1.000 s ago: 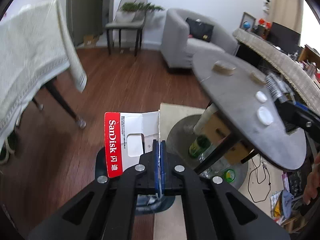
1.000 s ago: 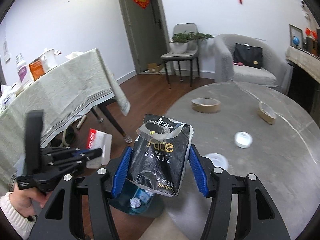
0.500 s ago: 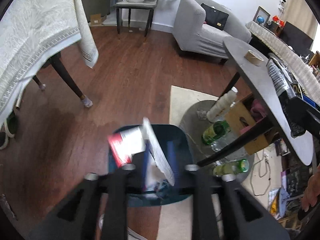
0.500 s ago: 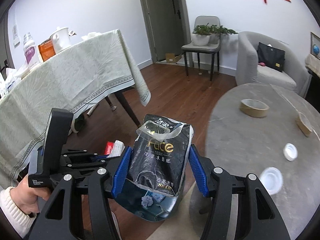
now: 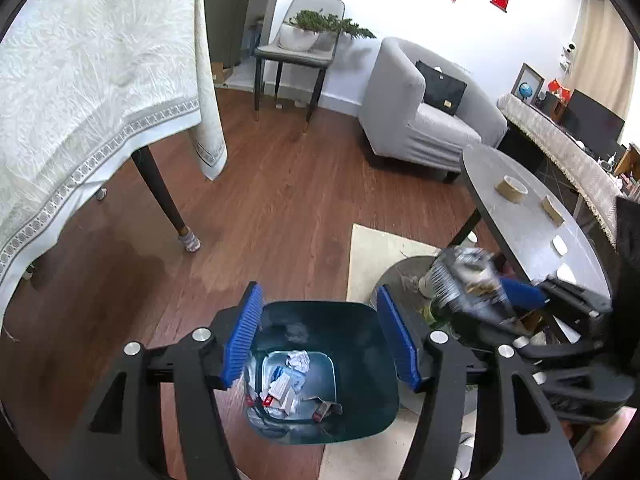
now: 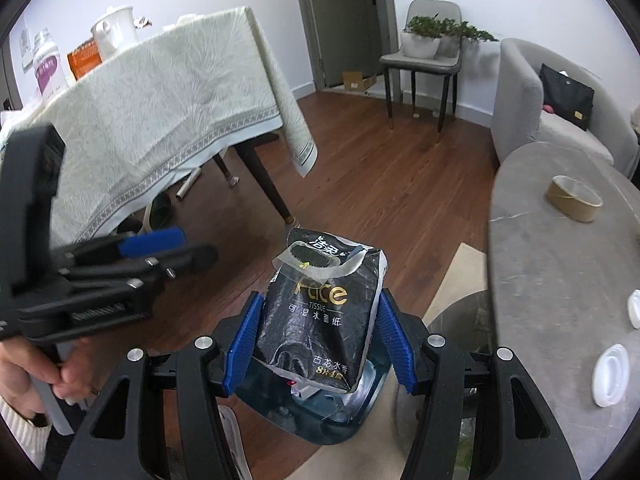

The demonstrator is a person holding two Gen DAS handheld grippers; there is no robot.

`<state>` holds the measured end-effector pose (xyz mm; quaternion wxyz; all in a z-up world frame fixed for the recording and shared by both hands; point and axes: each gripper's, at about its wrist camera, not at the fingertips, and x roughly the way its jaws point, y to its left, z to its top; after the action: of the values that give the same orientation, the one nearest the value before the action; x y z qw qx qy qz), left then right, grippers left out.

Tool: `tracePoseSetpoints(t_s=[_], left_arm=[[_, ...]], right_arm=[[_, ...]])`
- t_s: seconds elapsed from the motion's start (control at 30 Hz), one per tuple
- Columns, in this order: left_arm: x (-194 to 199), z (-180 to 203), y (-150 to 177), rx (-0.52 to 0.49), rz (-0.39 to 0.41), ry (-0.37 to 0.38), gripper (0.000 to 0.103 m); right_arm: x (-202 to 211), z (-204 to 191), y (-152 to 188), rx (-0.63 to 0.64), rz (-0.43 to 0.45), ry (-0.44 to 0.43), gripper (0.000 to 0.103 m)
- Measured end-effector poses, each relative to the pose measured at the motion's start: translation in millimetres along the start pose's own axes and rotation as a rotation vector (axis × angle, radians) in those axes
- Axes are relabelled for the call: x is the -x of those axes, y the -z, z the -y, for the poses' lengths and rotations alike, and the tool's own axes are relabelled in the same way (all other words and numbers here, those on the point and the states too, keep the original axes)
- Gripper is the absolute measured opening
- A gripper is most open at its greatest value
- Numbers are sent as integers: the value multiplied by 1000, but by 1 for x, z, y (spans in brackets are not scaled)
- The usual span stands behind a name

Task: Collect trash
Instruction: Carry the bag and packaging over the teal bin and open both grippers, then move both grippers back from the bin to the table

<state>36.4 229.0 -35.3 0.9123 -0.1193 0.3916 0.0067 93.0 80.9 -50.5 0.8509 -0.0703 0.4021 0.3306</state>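
From the left wrist camera, the left gripper (image 5: 320, 336) hangs over the dark teal bin (image 5: 382, 412), its blue pads spread apart with nothing between them; the jaws have just been opening. Straight below the gap, at the bottom of the bin, lies the red-and-white card packaging (image 5: 280, 390) among crumpled paper scraps (image 5: 299, 360). To the right of these tongs the right gripper (image 5: 500, 292) shows blurred, carrying a black pack whose detail cannot be read here. Beyond it stands the round grey table (image 5: 524, 220) with a roll of brown tape (image 5: 511, 189) on top.

From the right wrist camera, the right gripper (image 6: 320, 332) pinches the black tissue pack (image 6: 320, 312) upright between its blue pads, both pads pressed against the pack's sides. The pack's lower edge sits just above the bin (image 6: 320, 416), which shows directly under the jaws. To the left of these tongs the left gripper (image 6: 160, 248) is seen side-on, held by a hand (image 6: 48, 372) in a white sleeve. Further left stands a table under a pale tablecloth (image 6: 160, 104); the grey table (image 6: 560, 260) lies to the right.
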Motion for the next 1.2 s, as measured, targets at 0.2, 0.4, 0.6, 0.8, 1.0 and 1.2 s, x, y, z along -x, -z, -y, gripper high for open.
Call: tracePoseSetpoints(t_s=[0.2, 0.4, 0.6, 0.8, 1.0, 1.2], left_arm=[[10, -5, -6, 1, 28, 3, 62], [28, -12, -10, 32, 92, 24, 54], [44, -13, -17, 47, 146, 49, 48], [56, -1, -21, 26, 183, 45, 48], [59, 12, -21, -26, 199, 15, 48], [58, 28, -22, -40, 213, 22, 48]], right_arm=[[-32, -11, -1, 23, -73, -9, 59], [-57, -18, 5, 38, -140, -9, 59], [-66, -22, 12, 56, -167, 8, 72], [-65, -17, 19, 65, -178, 57, 75], [-48, -10, 17, 44, -141, 47, 75], [-19, -4, 8, 30, -47, 9, 75]])
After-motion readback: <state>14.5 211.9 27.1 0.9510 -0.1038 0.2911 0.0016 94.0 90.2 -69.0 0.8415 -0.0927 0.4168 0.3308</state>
